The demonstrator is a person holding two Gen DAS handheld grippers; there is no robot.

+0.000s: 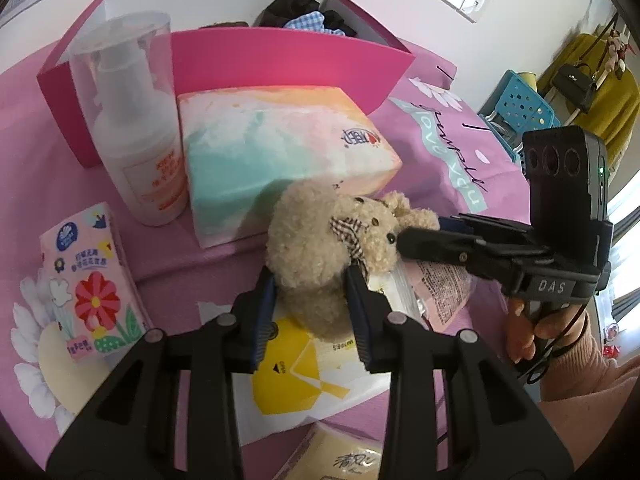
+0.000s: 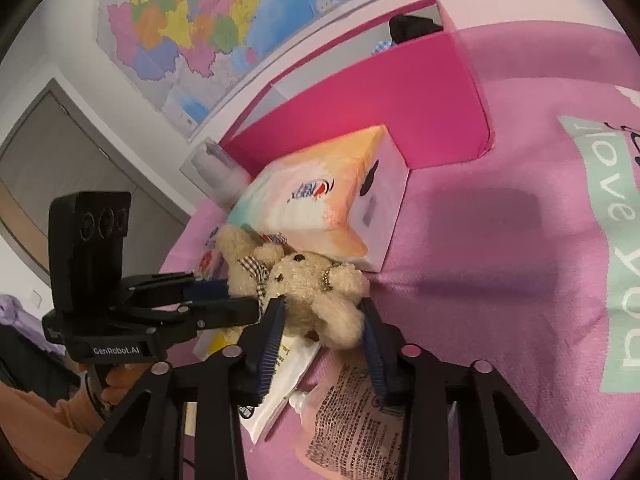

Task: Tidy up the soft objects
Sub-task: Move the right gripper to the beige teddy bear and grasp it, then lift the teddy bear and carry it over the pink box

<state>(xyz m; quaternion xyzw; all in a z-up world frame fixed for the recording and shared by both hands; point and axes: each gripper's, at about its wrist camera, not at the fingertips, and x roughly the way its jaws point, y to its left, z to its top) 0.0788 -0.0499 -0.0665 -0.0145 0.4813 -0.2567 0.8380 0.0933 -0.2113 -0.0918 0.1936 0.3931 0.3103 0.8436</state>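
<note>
Two claws meet on one small beige plush teddy bear with a checked bow (image 1: 320, 252), which lies on flat wipe packets (image 1: 296, 376) spread over the pink printed bed cover (image 1: 432, 136), just in front of a pastel tissue pack (image 1: 280, 148); the left claw (image 1: 312, 304) pinches its body, pads pressed into the fur; the right claw (image 2: 324, 316) pinches its lower end from the other side. The bear's long axis runs between them; the open magenta box (image 1: 288, 56) stands beyond the tissue pack, so the lift probably goes up and forward.
</note>
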